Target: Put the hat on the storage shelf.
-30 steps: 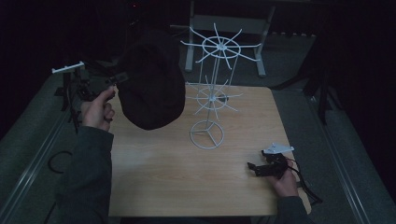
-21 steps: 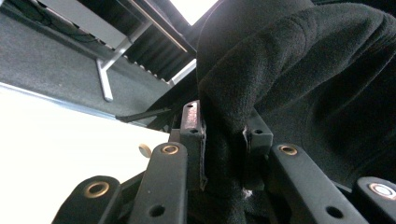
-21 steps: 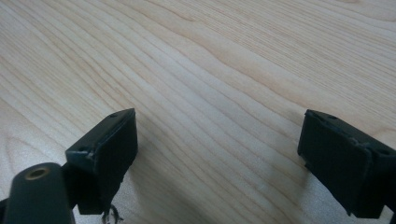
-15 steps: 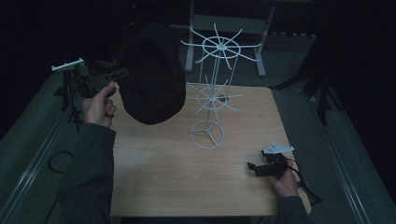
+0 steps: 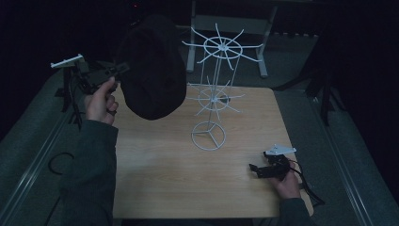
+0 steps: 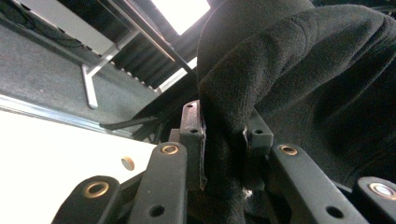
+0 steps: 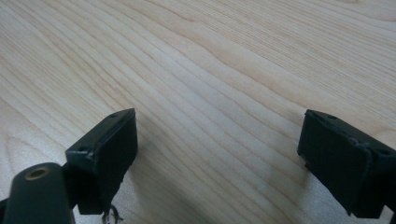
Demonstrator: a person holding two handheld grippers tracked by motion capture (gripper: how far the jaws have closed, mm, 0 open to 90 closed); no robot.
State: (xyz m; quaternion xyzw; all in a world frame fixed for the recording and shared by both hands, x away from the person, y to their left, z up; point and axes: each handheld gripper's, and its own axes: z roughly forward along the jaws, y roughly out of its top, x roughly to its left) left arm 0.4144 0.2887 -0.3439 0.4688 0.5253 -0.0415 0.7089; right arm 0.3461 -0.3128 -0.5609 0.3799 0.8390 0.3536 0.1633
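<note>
The left gripper (image 5: 123, 68) clamps a fold of the black fleece hat (image 5: 151, 66), raised above the wooden table (image 5: 164, 165), hiding part of the white wire rack (image 5: 214, 89). The right gripper (image 7: 217, 154) rests agape.

Tabletop (image 7: 224, 56): pale wood with straight grain, bare between and ahead of the fingers (image 7: 105, 144) of the right gripper (image 7: 217, 140). Floor (image 5: 357, 155): grey carpet, well to the right of those fingers. A black cable loop (image 5: 51, 162) lies on the floor, below and left of the left gripper (image 5: 122, 68). A white metal frame (image 5: 263, 28) stands far beyond both grippers. A bright ceiling panel (image 6: 182, 11) shows above the left fingers (image 6: 191, 130).
</note>
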